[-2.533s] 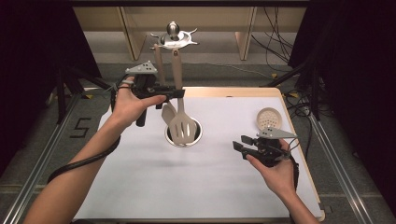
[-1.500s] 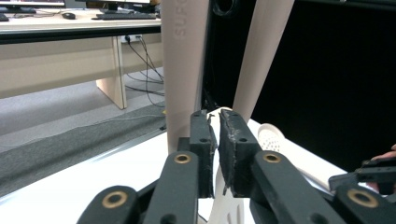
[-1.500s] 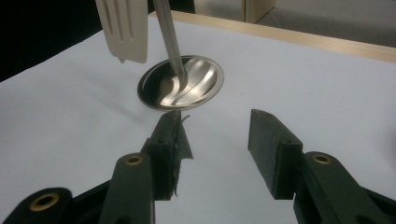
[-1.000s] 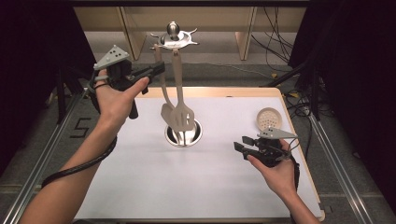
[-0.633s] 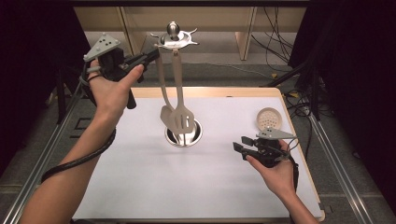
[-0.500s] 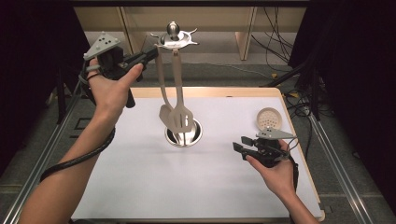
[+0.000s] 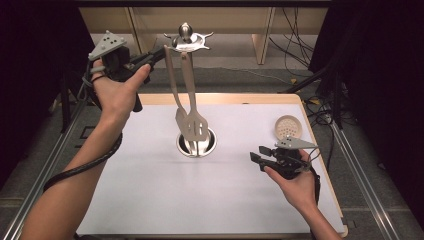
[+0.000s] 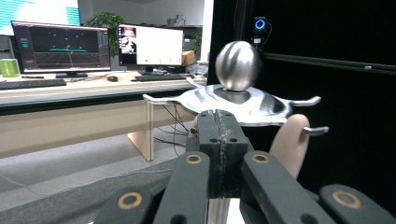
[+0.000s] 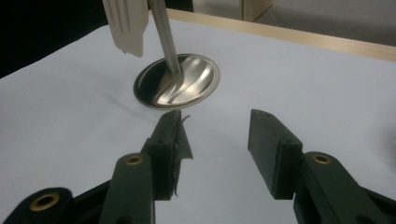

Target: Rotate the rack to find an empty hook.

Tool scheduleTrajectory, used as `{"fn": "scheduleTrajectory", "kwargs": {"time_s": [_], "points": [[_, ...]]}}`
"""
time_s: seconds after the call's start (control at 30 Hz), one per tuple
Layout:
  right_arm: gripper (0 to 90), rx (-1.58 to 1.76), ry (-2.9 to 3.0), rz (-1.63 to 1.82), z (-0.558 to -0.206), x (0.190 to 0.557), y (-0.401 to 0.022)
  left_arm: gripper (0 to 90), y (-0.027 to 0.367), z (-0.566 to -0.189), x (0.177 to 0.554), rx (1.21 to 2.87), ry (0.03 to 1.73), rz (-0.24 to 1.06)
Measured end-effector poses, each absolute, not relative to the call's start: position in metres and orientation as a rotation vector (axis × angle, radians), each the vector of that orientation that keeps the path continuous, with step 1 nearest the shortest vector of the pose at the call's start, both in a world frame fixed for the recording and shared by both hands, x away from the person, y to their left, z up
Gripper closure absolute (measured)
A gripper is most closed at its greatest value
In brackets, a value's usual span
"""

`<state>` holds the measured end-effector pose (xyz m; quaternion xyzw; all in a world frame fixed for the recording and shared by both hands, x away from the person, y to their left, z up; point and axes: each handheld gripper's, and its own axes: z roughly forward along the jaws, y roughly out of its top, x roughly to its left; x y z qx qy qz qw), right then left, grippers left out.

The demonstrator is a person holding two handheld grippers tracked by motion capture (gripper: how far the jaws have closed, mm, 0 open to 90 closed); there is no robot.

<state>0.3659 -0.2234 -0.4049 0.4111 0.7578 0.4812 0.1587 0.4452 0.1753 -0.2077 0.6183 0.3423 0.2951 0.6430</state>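
Two hand-held grippers are at work over the white counter (image 7: 150, 200). The left hand-held gripper (image 7: 159, 53) is raised high, level with the top of the utensil stand (image 7: 186, 42), its jaws pressed together with their tips just beside the stand's hooked metal disc — in the left gripper view the closed jaws point straight at the disc's rim, below the ball knob (image 8: 238, 65). Whether anything thin is pinched between them I cannot tell. A pale slotted spatula (image 7: 192, 122) hangs from the stand just beyond and below the left hand-held gripper's tips, its blade down over the round steel base (image 7: 197, 145).

The right hand-held gripper (image 7: 259, 156) rests low near the counter, well apart from the left one, its jaws spread with nothing between them — they point toward the steel base. A round perforated disc (image 7: 287, 127) lies on the counter just behind it.
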Motion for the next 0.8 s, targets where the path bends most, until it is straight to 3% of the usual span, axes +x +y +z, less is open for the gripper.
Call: {"fn": "scheduleTrajectory", "kwargs": {"time_s": [0.8], "points": [[55.6, 1.221, 2.18, 1.345, -0.404, 0.365, -0.224, 89.4, 0.182, -0.203, 0.479, 1.444, 0.8, 0.698]]}}
